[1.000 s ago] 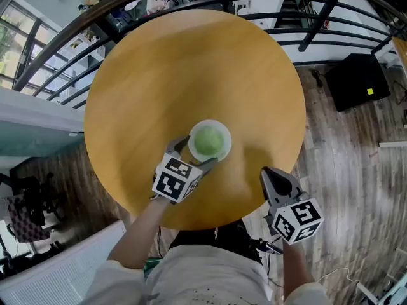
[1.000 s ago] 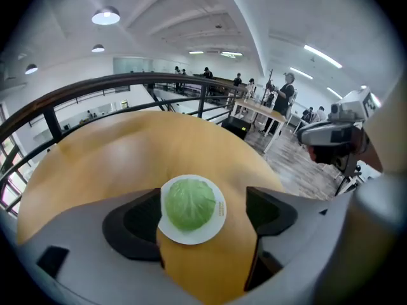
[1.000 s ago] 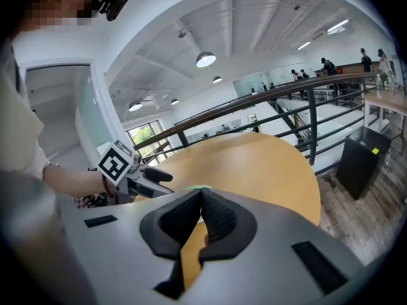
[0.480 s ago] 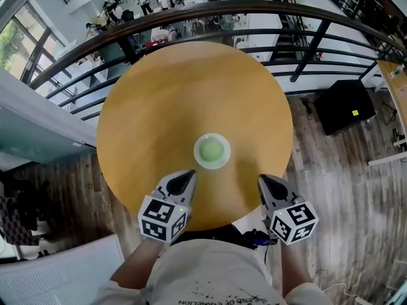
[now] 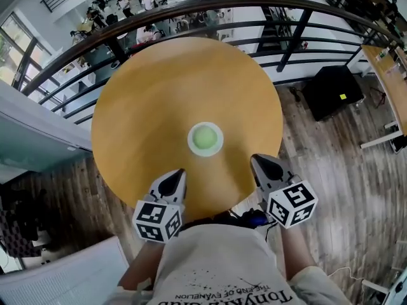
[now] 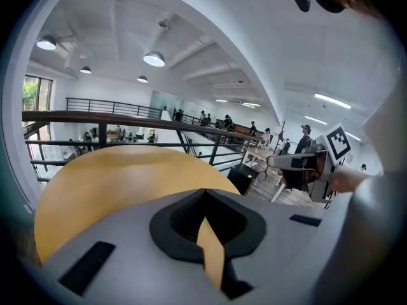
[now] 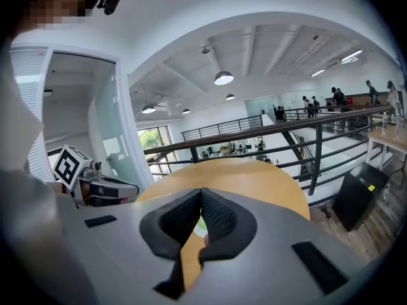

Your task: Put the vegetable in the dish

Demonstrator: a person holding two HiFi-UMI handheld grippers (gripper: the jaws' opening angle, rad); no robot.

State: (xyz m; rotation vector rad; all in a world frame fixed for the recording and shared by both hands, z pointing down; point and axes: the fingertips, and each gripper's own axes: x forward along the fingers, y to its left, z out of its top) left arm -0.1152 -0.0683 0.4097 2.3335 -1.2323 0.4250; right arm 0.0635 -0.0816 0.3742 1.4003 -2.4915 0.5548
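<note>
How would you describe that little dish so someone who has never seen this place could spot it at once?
Find the big round wooden table beside the dark railing. Near its middle sits a small round white dish holding a pale green vegetable. It is the only thing resting on the tabletop, white and green against plain wood.

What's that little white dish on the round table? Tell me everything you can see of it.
The dish is small, round and white with a smooth rim; ceramic or plastic, I cannot tell. It sits flat near the middle of the round wooden table. A pale green vegetable fills its centre. Nothing else touches it: the left gripper and right gripper are apart from it, by the table's near edge.
</note>
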